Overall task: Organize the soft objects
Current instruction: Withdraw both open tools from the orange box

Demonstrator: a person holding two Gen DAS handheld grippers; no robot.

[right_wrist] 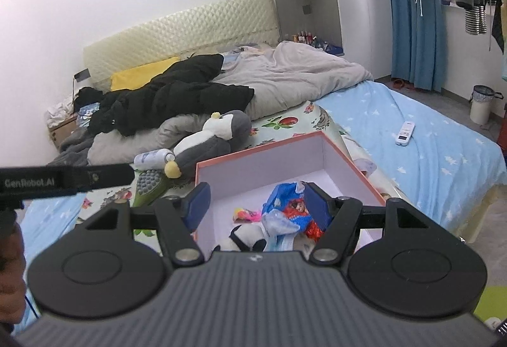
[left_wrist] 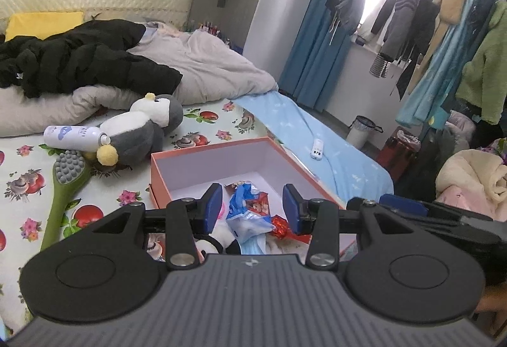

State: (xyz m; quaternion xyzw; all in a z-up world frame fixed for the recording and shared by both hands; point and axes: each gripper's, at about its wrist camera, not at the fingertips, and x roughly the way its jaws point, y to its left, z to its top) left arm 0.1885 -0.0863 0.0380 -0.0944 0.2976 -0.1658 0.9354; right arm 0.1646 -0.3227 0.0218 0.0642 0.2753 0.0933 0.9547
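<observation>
An open orange box [left_wrist: 218, 145] [right_wrist: 263, 147] lies on the bed. Inside it are a blue plastic bag [left_wrist: 245, 210] [right_wrist: 285, 204], a small panda plush [right_wrist: 245, 236] [left_wrist: 218, 237], a pink toy [right_wrist: 245, 214] and a red wrapper [left_wrist: 280, 227]. A grey-and-white penguin plush [left_wrist: 142, 128] [right_wrist: 209, 141] lies on the floral sheet behind the box. My left gripper [left_wrist: 252, 206] is open and empty above the box's near end. My right gripper [right_wrist: 256, 204] is open and empty above the box, apart from the bag.
A white spray can [left_wrist: 74, 136] [right_wrist: 152, 158] and a green massage brush [left_wrist: 65, 188] [right_wrist: 150, 185] lie left of the penguin. A black jacket [left_wrist: 79, 61] and grey duvet [left_wrist: 206, 65] lie behind. A white remote [right_wrist: 405, 133] lies on the blue sheet. Clothes rack [left_wrist: 443, 30] to the right.
</observation>
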